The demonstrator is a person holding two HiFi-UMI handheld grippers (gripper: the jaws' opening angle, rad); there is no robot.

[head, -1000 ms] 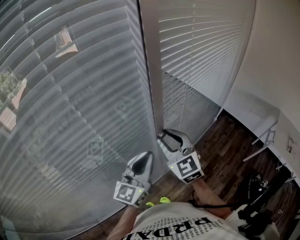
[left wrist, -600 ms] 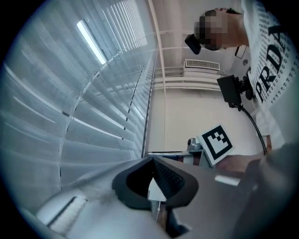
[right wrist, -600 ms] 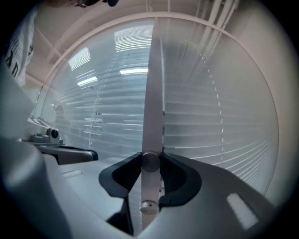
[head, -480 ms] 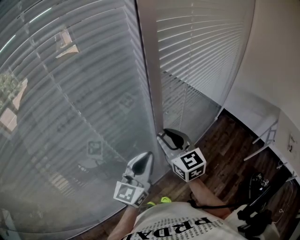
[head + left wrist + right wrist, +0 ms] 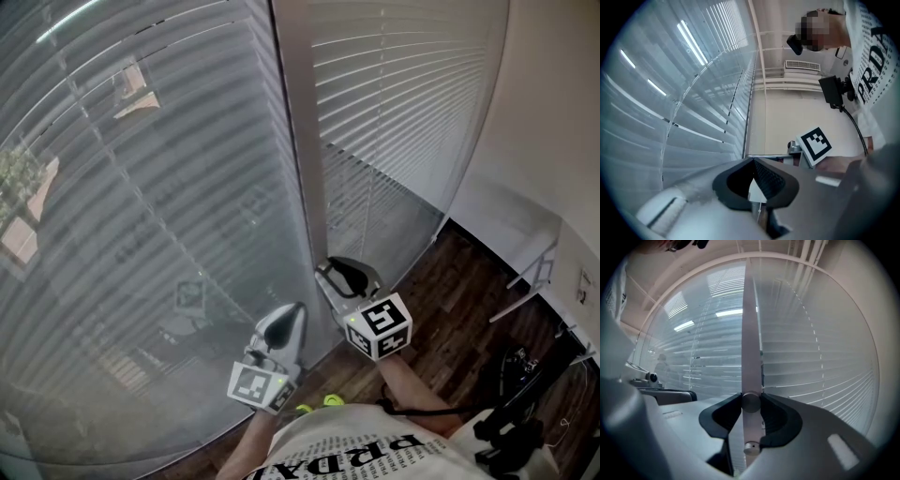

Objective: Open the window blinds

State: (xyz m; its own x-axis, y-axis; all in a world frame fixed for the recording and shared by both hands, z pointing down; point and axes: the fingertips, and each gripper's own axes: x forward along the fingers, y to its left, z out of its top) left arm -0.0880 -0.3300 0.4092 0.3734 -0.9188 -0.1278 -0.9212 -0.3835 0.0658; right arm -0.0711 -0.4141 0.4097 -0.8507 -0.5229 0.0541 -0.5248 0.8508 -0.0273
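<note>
Right gripper point(image 5: 349, 275): jaws clamped on small grey round-ended rod point(image 5: 751, 402).
Left gripper point(image 5: 753, 161): jaws together, nothing between.
White horizontal-slat window blinds point(image 5: 403, 112): slats down.

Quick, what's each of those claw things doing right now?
Left gripper: closed, nothing visible between its jaws.
Right gripper: closed on a thin round rod, probably the tilt wand.

Dark wood floor point(image 5: 450, 286), pale wall point(image 5: 553, 103).
</note>
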